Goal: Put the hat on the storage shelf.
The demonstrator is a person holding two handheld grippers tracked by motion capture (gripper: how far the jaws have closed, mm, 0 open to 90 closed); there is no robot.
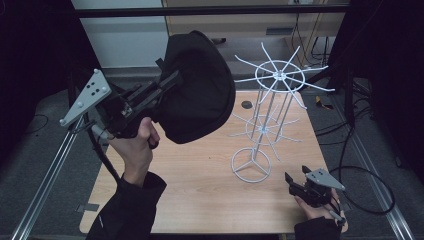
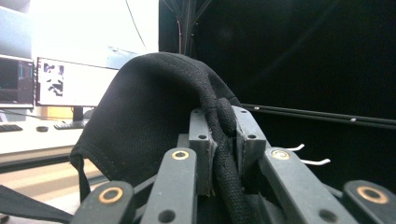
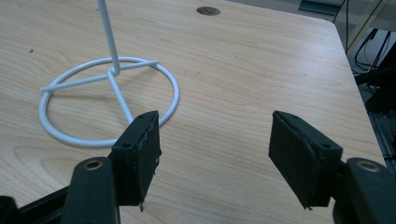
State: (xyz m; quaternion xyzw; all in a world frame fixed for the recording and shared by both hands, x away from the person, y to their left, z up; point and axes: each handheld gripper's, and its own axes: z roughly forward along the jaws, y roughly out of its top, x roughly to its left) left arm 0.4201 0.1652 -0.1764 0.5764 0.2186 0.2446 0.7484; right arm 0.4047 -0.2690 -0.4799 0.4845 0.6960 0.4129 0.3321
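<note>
A black cap (image 1: 197,87) hangs in the air over the left half of the table, held up by my left gripper (image 1: 167,82), which is shut on its rim. In the left gripper view the cap's thick seam (image 2: 219,126) is pinched between the two jaws of the left gripper (image 2: 218,140). A white wire rack (image 1: 270,100) with hooked arms stands right of centre on a ring base (image 1: 251,165). My right gripper (image 1: 295,180) rests low at the table's right front, open, with the ring base (image 3: 109,100) just ahead of its left jaw.
The wooden table (image 1: 200,190) has a dark round grommet (image 1: 247,105) near its far edge. Metal rails (image 1: 47,170) run along both sides of the table. Cables (image 1: 370,175) loop on the floor at the right. A monitor (image 2: 70,84) shows on a desk in the left gripper view.
</note>
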